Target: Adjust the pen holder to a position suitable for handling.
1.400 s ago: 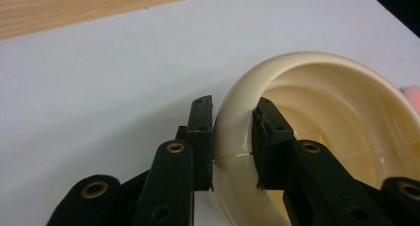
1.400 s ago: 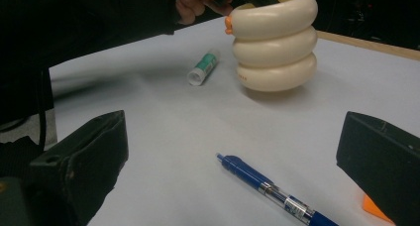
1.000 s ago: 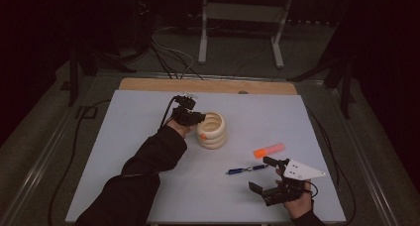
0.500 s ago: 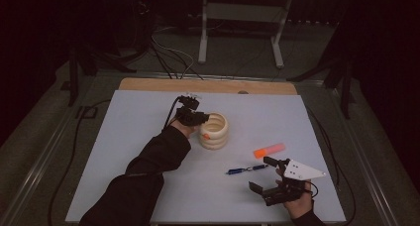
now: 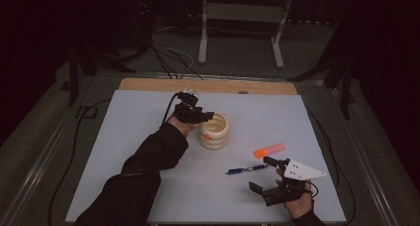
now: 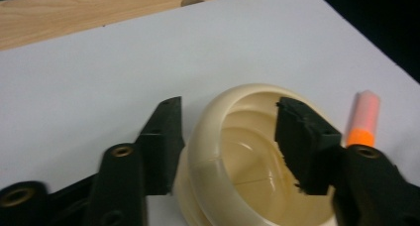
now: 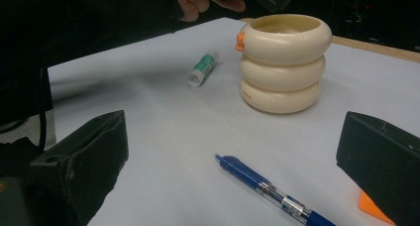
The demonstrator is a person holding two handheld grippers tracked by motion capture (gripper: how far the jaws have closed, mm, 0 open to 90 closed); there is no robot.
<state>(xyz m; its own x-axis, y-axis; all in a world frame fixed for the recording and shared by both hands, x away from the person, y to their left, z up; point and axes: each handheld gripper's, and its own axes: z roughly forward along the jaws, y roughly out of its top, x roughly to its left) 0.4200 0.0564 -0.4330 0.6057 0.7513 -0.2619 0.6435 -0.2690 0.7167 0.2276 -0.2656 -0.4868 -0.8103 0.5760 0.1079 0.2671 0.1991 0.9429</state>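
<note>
A cream ribbed cup (image 5: pixel 214 133) stands upright near the middle of the white table. My left gripper (image 5: pixel 198 115) hangs open at its left rim. In the left gripper view one jaw is outside the cup (image 6: pixel 247 156) wall and the other reaches inside, with a gap to the wall. My right gripper (image 5: pixel 270 175) rests open near the front right edge, with nothing between its fingers. Just beyond it lies a blue pen (image 5: pixel 246 169), seen close in the right gripper view as the pen (image 7: pixel 267 189). An orange highlighter (image 5: pixel 269 150) lies right of the cup.
A green and white glue stick (image 7: pixel 203 67) lies on the table left of the cup (image 7: pixel 285 62) in the right gripper view. A wooden strip (image 5: pixel 208 85) runs along the table's far edge. Cables trail over the floor behind.
My left gripper has shifted slightly right, onto the cup's rim. The right gripper, pen and highlighter have stayed put.
</note>
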